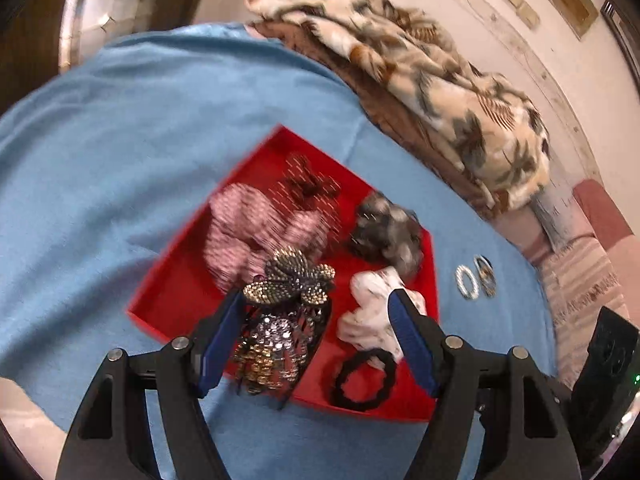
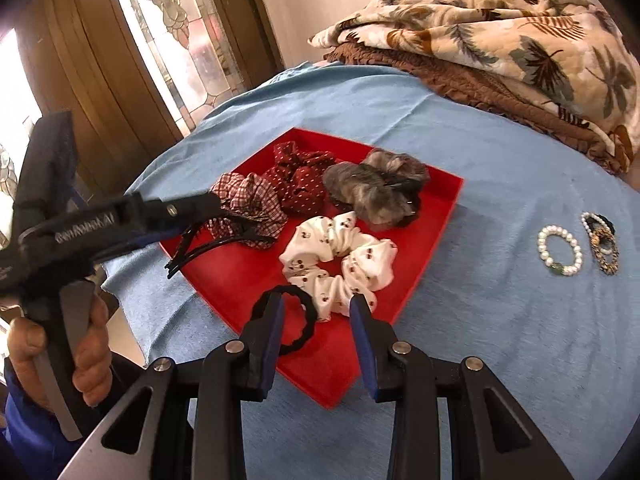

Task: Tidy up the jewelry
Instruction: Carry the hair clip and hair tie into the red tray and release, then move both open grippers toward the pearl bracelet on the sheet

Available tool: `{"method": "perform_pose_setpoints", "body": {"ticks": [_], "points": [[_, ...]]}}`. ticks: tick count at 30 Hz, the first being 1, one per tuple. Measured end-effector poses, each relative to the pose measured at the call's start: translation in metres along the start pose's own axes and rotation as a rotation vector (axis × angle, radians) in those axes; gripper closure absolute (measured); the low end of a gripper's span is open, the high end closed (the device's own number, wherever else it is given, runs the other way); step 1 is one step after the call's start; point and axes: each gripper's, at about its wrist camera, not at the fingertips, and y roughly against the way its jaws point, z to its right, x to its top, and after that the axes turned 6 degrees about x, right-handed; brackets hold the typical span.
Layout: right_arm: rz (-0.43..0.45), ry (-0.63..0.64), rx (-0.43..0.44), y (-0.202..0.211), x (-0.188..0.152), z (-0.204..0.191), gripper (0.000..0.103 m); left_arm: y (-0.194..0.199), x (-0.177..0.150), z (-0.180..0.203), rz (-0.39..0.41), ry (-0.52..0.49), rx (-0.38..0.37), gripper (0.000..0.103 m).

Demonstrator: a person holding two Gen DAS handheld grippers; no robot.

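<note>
A red tray [image 1: 176,300] [image 2: 436,216] lies on the blue cloth. It holds a pink checked scrunchie [image 1: 248,224] [image 2: 248,204], a dark red dotted one [image 2: 300,184], a grey furry one [image 1: 384,228] [image 2: 372,188], a white cherry-print one [image 1: 372,312] [image 2: 340,256] and a black hair tie [image 1: 362,380] [image 2: 298,312]. A jewelled butterfly claw clip [image 1: 280,312] [image 2: 212,240] rests at the tray's near-left corner. My left gripper [image 1: 320,300] [image 2: 216,204] is open, its fingers wide around the clip. My right gripper [image 2: 318,300] is open and empty over the tray's near edge.
A pearl bracelet [image 2: 559,252] [image 1: 467,282] and a dark beaded bracelet [image 2: 602,244] [image 1: 486,276] lie on the blue cloth [image 2: 500,340] right of the tray. A folded leaf-print blanket [image 2: 500,40] [image 1: 420,80] sits at the back. A door and stained-glass window are at the left.
</note>
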Motion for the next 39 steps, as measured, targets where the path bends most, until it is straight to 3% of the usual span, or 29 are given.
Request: {"method": "perform_pose_setpoints", "body": {"ticks": [6,9,15,20,25,31,36,39], "points": [[0.016,-0.038,-0.027,0.016,-0.004,0.018,0.067,0.006,-0.003,0.011,0.019,-0.034,-0.079,0.031],[0.022,-0.064,-0.043,0.023,-0.007,0.03,0.067,0.009,-0.005,0.011,0.048,-0.042,-0.017,0.03],[0.045,-0.119,-0.091,0.049,-0.019,0.065,0.067,0.025,-0.002,0.0,0.141,0.014,0.029,0.03],[0.063,-0.193,-0.176,0.078,-0.038,0.109,0.061,0.039,-0.005,0.017,0.224,-0.046,0.119,0.03],[0.079,-0.296,-0.267,0.107,-0.056,0.164,0.06,0.045,-0.007,0.063,0.22,-0.142,0.152,0.03],[0.12,-0.377,-0.314,0.13,-0.058,0.211,0.06,0.04,-0.007,0.152,0.174,-0.298,0.049,0.03],[0.142,-0.422,-0.308,0.128,-0.052,0.24,0.06,0.003,-0.011,0.228,0.108,-0.405,0.015,0.03],[0.144,-0.439,-0.301,0.119,-0.045,0.256,0.06,-0.034,-0.009,0.254,0.051,-0.395,0.021,0.033]]}}
